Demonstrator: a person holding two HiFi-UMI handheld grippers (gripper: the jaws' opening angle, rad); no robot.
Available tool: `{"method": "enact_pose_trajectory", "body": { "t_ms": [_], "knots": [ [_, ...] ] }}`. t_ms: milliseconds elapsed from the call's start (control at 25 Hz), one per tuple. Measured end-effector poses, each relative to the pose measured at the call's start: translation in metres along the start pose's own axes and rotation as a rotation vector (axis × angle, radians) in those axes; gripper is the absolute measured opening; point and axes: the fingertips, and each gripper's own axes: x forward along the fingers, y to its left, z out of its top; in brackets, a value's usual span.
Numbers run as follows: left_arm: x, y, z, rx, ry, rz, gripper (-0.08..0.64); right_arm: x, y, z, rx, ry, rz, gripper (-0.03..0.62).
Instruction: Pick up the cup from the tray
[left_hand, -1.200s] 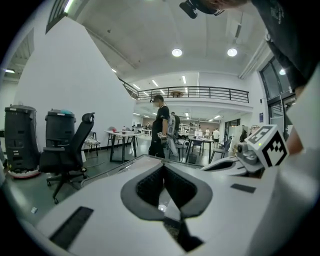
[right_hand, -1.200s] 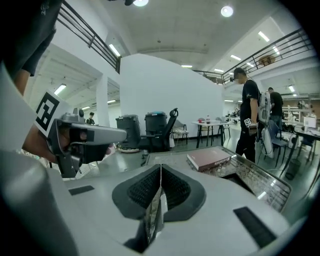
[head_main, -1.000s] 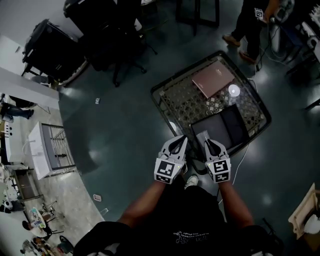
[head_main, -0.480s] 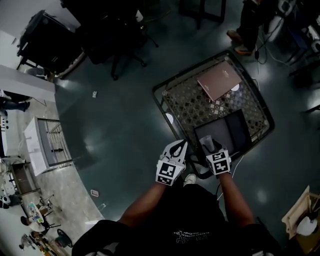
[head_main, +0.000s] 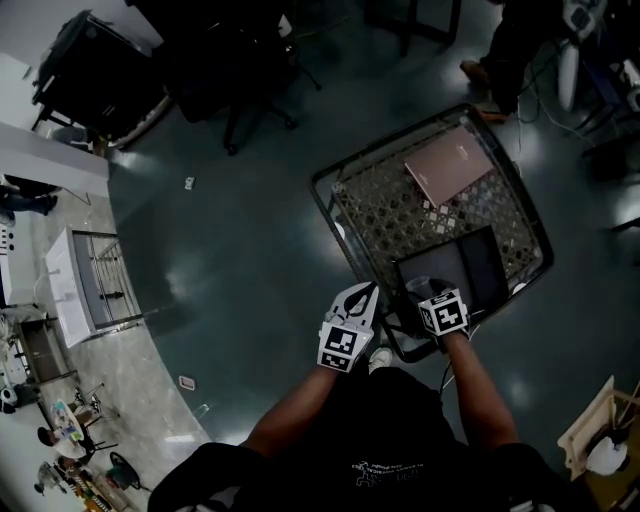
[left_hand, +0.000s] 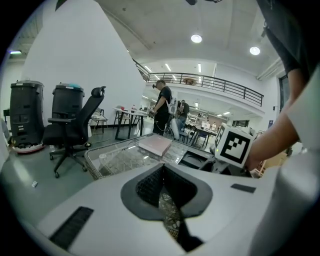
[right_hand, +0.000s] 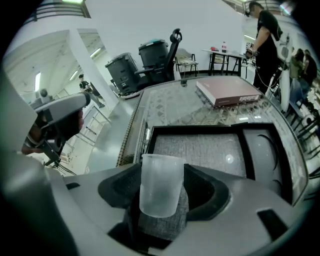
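Note:
A clear plastic cup (right_hand: 161, 185) stands upright on the grey mat of a black tray (right_hand: 200, 131). My right gripper (right_hand: 161, 172) is around the cup, one jaw at each side; its jaws are opening and the pads do not press on it. In the head view the cup (head_main: 417, 288) shows just ahead of the right gripper (head_main: 425, 297), at the tray's (head_main: 470, 262) near end. My left gripper (head_main: 362, 293) hangs beside the table's near corner, jaws shut and empty (left_hand: 162, 167).
The tray lies on a glass-topped wicker table (head_main: 340, 200). A pink book (head_main: 462, 163) lies at its far end. A black office chair (left_hand: 75, 125) and bins stand beyond on the left. A person (right_hand: 265, 35) stands past the table's far side.
The right gripper's jaws have spread apart, and the cup now stands between them. It reached slightly further over the tray. The left gripper stays shut at the table's edge.

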Motion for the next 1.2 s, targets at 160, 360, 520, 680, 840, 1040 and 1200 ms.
{"method": "enact_pose_trajectory", "body": {
  "t_ms": [160, 360, 520, 680, 840, 1040, 1200],
  "knots": [
    [-0.001, 0.003, -0.003, -0.010, 0.003, 0.007, 0.011, 0.002, -0.002, -0.001, 0.014, 0.010, 0.018, 0.250],
    [-0.002, 0.005, -0.004, -0.011, 0.000, 0.009, 0.010, 0.004, -0.004, -0.001, 0.019, 0.020, 0.030, 0.250],
    [-0.005, 0.001, -0.001, 0.004, -0.004, 0.004, 0.010, -0.002, -0.002, 0.000, 0.015, 0.003, 0.028, 0.250],
    [-0.007, -0.003, 0.000, 0.035, -0.003, 0.003, 0.011, -0.018, 0.001, 0.011, 0.003, -0.068, 0.006, 0.250],
    [-0.010, -0.010, 0.003, 0.056, -0.012, -0.003, 0.011, -0.046, 0.004, 0.032, -0.012, -0.233, -0.026, 0.250],
    [-0.016, -0.026, 0.024, 0.141, -0.047, -0.031, 0.011, -0.096, 0.014, 0.058, -0.034, -0.502, -0.064, 0.250],
    [-0.022, -0.038, 0.045, 0.178, -0.090, -0.040, 0.010, -0.136, 0.023, 0.066, -0.063, -0.665, -0.085, 0.250]
  ]
}}
